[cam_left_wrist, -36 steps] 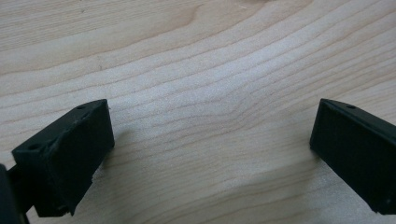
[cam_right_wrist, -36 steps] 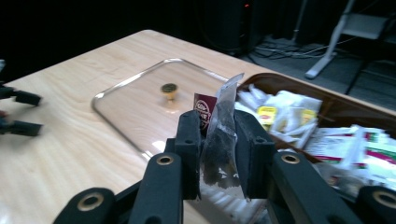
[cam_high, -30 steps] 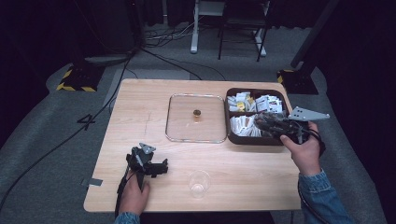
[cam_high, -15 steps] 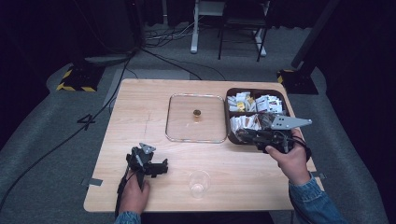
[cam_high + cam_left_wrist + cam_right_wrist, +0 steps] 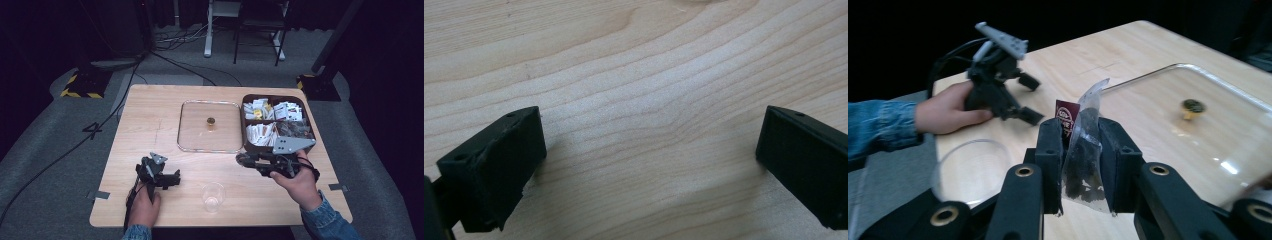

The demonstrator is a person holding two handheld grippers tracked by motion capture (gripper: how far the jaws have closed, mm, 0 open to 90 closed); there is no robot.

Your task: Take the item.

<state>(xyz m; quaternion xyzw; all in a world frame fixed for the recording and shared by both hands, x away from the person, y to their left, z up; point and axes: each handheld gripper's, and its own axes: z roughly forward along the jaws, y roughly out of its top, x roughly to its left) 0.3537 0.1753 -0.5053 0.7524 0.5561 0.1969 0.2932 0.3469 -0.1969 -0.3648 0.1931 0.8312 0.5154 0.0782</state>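
**Ann:** Clear plastic, that's what is sitting between the jaws of the right gripper (image 5: 1082,165), a little tea bag (image 5: 1083,150) with dark leaves inside and a maroon tag poking up behind it. The jaws are squeezing it tight, narrow as they go.

**Bo:** And from the high view that right gripper (image 5: 243,159) is hanging over the wooden table (image 5: 150,110) at about four o'clock, just outside the brown box (image 5: 277,125) of packets, pointing toward nine.

**Ann:** So the picking looks done to me. I'm reading this as the carrying step, bag out of the box and heading for the plastic cup (image 5: 212,196) at six o'clock.

**Bo:** Agreed. The cup (image 5: 970,170) is showing low at the gripper's eight o'clock, so the next move is calling for a swing that way and a lowering until the bag is hanging over the rim, then a release.

**Ann:** The glass lid (image 5: 210,126) with its small knob is lying flat at the centre, well apart from all this.

**Bo:** Meanwhile the left gripper (image 5: 167,179) is resting on the wood at seven o'clock, jaws spread wide, nothing between them but bare grain.

**Ann:** The cup is light, so a clumsy drop could be tipping it.
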